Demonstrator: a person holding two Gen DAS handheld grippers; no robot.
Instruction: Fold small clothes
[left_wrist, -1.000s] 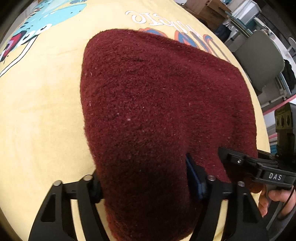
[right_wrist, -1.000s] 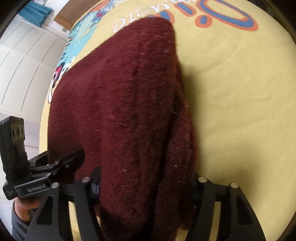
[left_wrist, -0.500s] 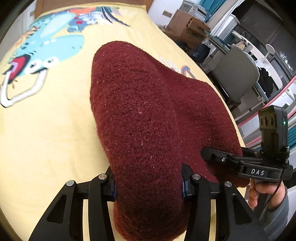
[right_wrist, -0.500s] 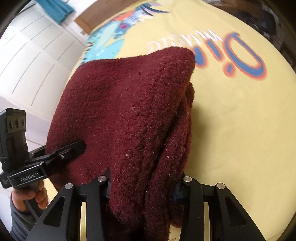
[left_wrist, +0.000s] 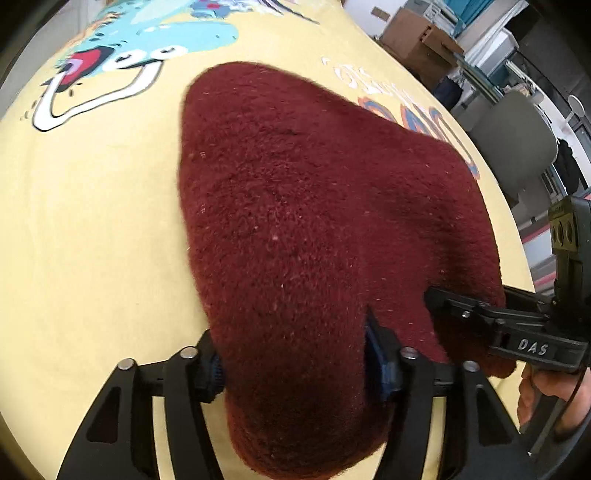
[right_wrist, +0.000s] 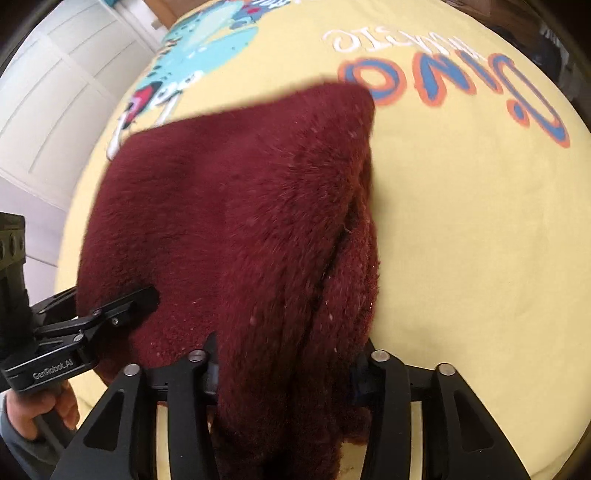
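A dark red fleece garment (left_wrist: 314, 229) lies folded on the yellow printed bed sheet (left_wrist: 92, 240), its near end raised between my grippers. My left gripper (left_wrist: 295, 365) has the garment's left part between its fingers. Its jaws are opening, and the thick cloth still fills the gap and bears on both pads. My right gripper (right_wrist: 282, 369) holds the layered right edge (right_wrist: 351, 280) the same way, jaws opening, with cloth against both pads. Each view shows the other gripper at its side with its fingers on the cloth: the right gripper (left_wrist: 458, 306) and the left gripper (right_wrist: 122, 302).
The sheet carries a blue cartoon print (left_wrist: 155, 40) and orange-blue lettering (right_wrist: 461, 77). Past the bed's right edge stand a grey chair (left_wrist: 517, 140) and cardboard boxes (left_wrist: 417, 40). White panelled doors (right_wrist: 55, 103) stand on the left. A person's hand (right_wrist: 44, 406) grips the left handle.
Both grippers squeezed the garment tighter half a second ago and now stand wider. The garment has shifted over the sheet with them, which uncovers the white lettering beside its far tip.
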